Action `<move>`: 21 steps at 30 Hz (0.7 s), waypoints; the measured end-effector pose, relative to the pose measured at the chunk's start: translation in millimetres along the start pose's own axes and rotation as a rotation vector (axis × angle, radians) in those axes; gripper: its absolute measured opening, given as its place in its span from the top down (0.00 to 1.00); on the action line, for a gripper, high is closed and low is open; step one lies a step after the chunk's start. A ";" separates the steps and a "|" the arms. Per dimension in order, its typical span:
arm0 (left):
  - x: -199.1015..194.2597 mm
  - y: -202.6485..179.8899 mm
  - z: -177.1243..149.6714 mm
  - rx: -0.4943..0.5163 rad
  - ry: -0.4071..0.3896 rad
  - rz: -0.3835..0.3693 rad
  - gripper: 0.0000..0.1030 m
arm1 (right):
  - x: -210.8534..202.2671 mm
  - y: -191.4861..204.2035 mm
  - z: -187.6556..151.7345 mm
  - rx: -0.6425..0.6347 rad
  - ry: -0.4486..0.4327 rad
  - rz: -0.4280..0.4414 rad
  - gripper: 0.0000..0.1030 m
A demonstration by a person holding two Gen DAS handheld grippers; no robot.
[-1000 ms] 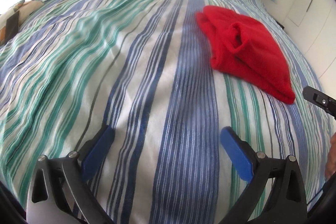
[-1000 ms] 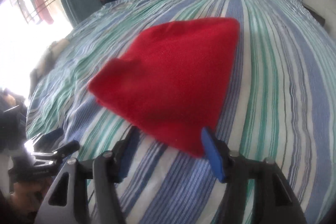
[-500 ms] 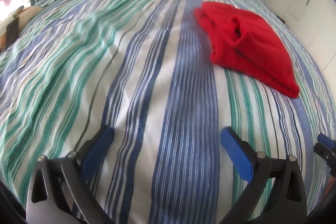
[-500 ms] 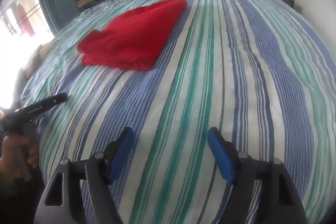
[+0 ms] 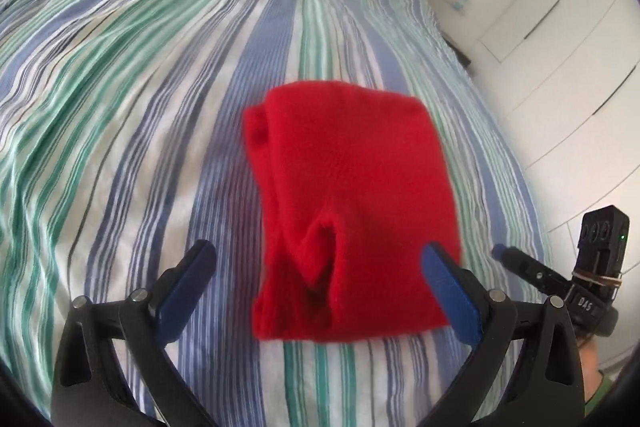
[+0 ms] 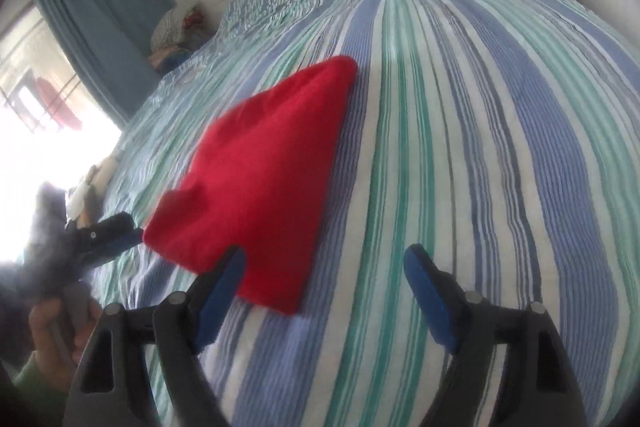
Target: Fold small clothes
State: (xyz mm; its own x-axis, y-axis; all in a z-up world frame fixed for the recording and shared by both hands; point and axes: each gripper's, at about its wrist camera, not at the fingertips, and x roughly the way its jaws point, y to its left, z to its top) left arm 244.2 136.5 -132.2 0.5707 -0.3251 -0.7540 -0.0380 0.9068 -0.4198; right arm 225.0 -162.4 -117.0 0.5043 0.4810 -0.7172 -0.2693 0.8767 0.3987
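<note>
One red cloth (image 5: 348,203) lies folded flat on striped bed cover (image 5: 120,99). Left gripper (image 5: 316,259) hangs just over cloth's near edge, jaws wide apart, nothing held. Right gripper (image 6: 324,263) near cloth's near corner, jaws opening, only bed cover between them, nothing held.

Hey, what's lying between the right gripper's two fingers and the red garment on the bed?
Nothing but bare striped bedspread. In the right wrist view the right gripper, jaws opening and empty, sits just short of the red garment.
</note>
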 end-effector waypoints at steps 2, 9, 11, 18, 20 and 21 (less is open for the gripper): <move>22.5 7.0 12.0 0.002 0.044 0.037 0.01 | 19.7 2.1 23.2 0.017 0.018 0.043 0.18; 64.4 6.7 18.8 0.013 0.124 0.041 0.17 | 114.9 1.3 42.6 0.116 0.167 0.129 0.24; 71.8 1.0 18.6 0.011 0.172 -0.054 0.68 | 121.2 12.6 41.0 0.060 0.137 0.101 0.52; 18.1 -35.1 51.9 0.050 0.065 -0.099 0.77 | 77.9 68.8 65.0 -0.173 0.010 -0.013 0.73; -9.6 -54.8 67.6 0.089 0.002 -0.131 0.77 | 49.0 76.2 84.6 -0.188 -0.055 0.008 0.73; -23.3 -65.4 75.3 0.111 -0.030 -0.146 0.77 | 33.6 81.7 96.7 -0.196 -0.089 0.020 0.73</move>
State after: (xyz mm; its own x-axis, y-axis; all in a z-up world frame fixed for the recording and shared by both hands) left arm 295.2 104.9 -49.1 0.5877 -0.4491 -0.6730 0.1371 0.8750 -0.4642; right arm 299.4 -75.4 -53.2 0.5648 0.5038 -0.6536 -0.4303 0.8556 0.2877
